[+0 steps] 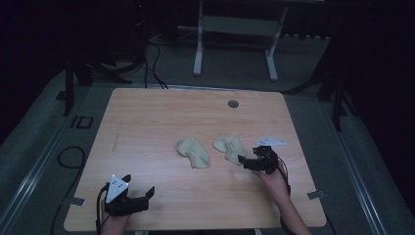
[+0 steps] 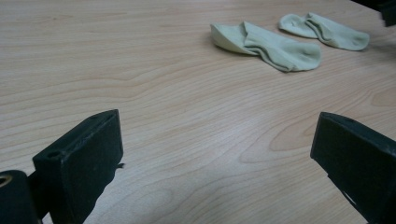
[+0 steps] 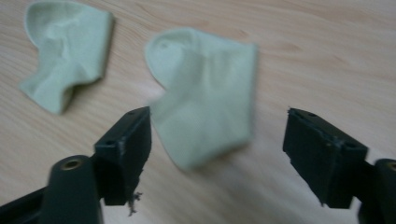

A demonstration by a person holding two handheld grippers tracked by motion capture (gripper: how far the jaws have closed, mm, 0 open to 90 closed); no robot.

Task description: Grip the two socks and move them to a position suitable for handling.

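**A:** While the right gripper (image 3: 217, 149) hangs low over the wooden surface (image 1: 161, 112), its jaws are spread wide with nothing in them. One pale sock (image 3: 205, 93) lies flat just ahead, its near end reaching in between the jaws. Bit blurry, so can't tell if either jaw actually touches it.

**B:** And the second sock (image 3: 65, 51)?

**A:** Off past the left jaw, further out, lying flat and apart from the first one.

**B:** Left gripper (image 2: 215, 158)?

**A:** Jaws also wide apart, empty, just bare wood between them. Both socks sit well ahead of it, toward its right jaw, the nearer one (image 2: 266, 44) in front of the farther one (image 2: 324, 30).
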